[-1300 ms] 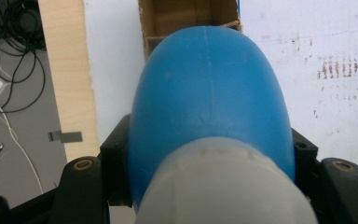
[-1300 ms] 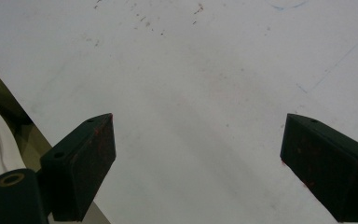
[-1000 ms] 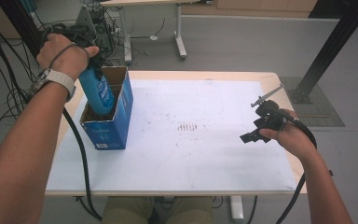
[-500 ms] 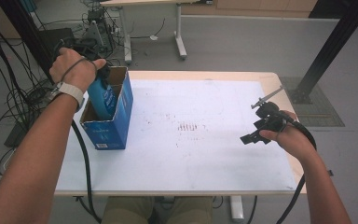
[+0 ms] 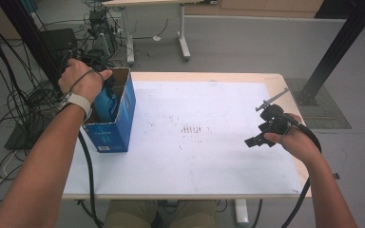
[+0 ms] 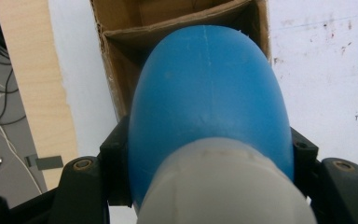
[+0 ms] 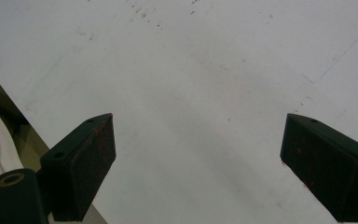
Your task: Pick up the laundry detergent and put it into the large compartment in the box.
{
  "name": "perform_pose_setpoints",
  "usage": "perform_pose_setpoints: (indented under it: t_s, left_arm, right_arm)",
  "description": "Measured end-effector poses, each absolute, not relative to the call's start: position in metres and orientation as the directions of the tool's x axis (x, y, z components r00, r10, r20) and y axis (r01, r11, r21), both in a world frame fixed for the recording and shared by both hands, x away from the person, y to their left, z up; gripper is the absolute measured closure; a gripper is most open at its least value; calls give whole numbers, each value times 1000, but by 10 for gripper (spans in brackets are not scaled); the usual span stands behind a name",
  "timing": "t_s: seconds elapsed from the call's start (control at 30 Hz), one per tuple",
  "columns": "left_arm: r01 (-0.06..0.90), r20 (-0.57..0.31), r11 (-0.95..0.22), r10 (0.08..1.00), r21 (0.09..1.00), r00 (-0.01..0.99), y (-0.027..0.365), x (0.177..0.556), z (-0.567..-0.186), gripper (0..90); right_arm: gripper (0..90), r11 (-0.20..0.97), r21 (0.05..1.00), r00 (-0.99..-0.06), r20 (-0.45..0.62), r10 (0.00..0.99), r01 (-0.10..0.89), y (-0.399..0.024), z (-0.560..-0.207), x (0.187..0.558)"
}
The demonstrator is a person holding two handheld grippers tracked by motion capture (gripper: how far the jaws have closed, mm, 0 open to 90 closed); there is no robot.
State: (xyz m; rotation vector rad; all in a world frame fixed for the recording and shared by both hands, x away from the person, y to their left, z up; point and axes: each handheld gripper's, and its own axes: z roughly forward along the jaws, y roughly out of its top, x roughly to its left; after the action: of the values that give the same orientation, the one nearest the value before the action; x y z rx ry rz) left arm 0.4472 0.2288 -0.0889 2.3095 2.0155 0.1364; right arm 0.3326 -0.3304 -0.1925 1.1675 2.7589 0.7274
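Blue bottle (image 6: pixel 209 102) sits clamped in my left claw (image 5: pixel 105 90) inside the box (image 5: pixel 123 114); right claw (image 7: pixel 196 163) gapes apart over the counter (image 5: pixel 209 156).

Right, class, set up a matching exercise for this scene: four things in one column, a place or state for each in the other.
Things:
1. blue bottle
2. cardboard box
3. left gripper
4. right gripper

States:
A. jaws wide apart, nothing between them
B. clamped around the bottle
C. stands at the table's left edge
D. partly inside the box

Pairs: 1-D, 2-C, 3-B, 4-A
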Motion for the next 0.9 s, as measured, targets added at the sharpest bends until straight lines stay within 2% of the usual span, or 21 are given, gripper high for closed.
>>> perform_pose_setpoints:
  t_s: [0.9]
  left_arm:
    - [982, 37, -155, 988, 108, 152, 225, 448, -124, 377]
  right_arm:
    - [103, 595, 435, -701, 129, 702, 676, -334, -194, 330]
